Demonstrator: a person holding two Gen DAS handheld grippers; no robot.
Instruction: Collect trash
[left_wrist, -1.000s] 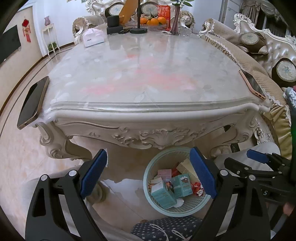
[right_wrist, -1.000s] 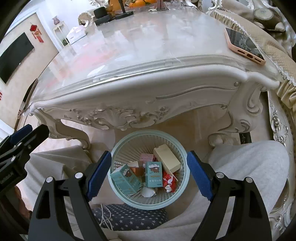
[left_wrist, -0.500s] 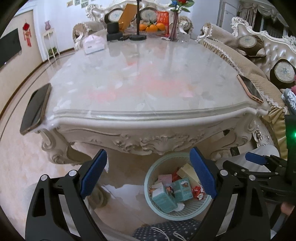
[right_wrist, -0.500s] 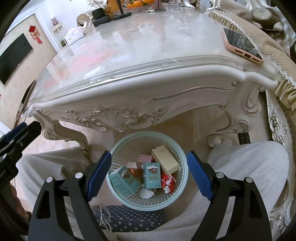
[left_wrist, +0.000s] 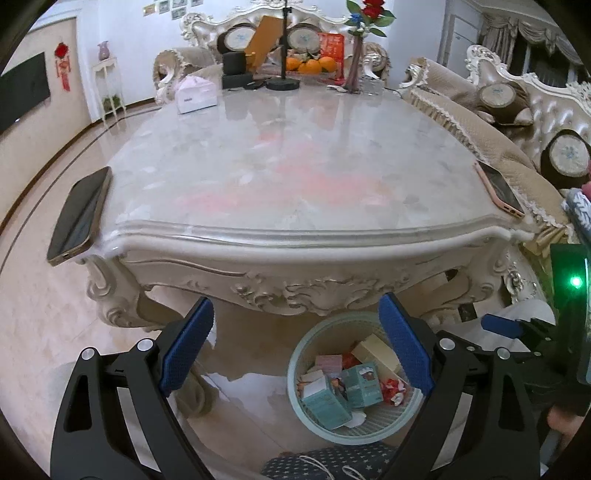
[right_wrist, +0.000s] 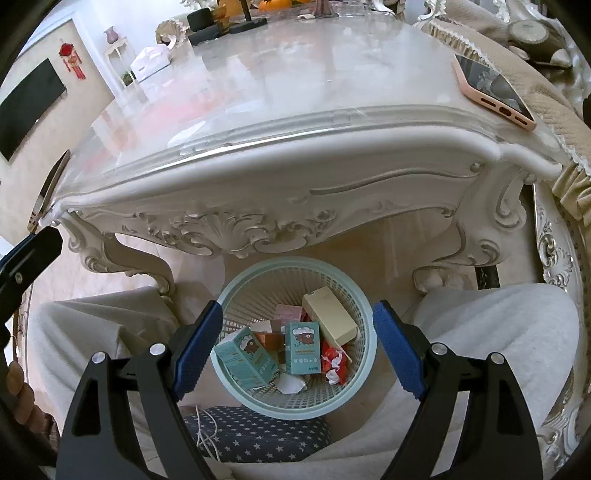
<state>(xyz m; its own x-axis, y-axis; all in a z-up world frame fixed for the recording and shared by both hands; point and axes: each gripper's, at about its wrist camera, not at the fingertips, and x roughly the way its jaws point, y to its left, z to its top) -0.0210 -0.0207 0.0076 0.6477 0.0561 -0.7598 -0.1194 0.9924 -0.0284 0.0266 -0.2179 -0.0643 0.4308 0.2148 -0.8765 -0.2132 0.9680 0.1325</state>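
Note:
A pale green mesh trash basket stands on the floor under the near edge of the marble table. It holds teal cartons, a cream box, a pink box and red wrappers. It also shows in the left wrist view. My right gripper is open and empty, above the basket. My left gripper is open and empty, higher up and to the left of the basket. The right gripper's blue fingertip shows at the right edge of the left wrist view.
A dark phone lies on the table's left corner, a pink phone on its right corner. A tissue box, oranges, a vase and a stand sit at the far end. Sofas flank the table. The person's grey-trousered knees flank the basket.
Both grippers have risen and tilted up a little, so more tabletop shows and the basket sits lower in both views. Both stayed open and empty.

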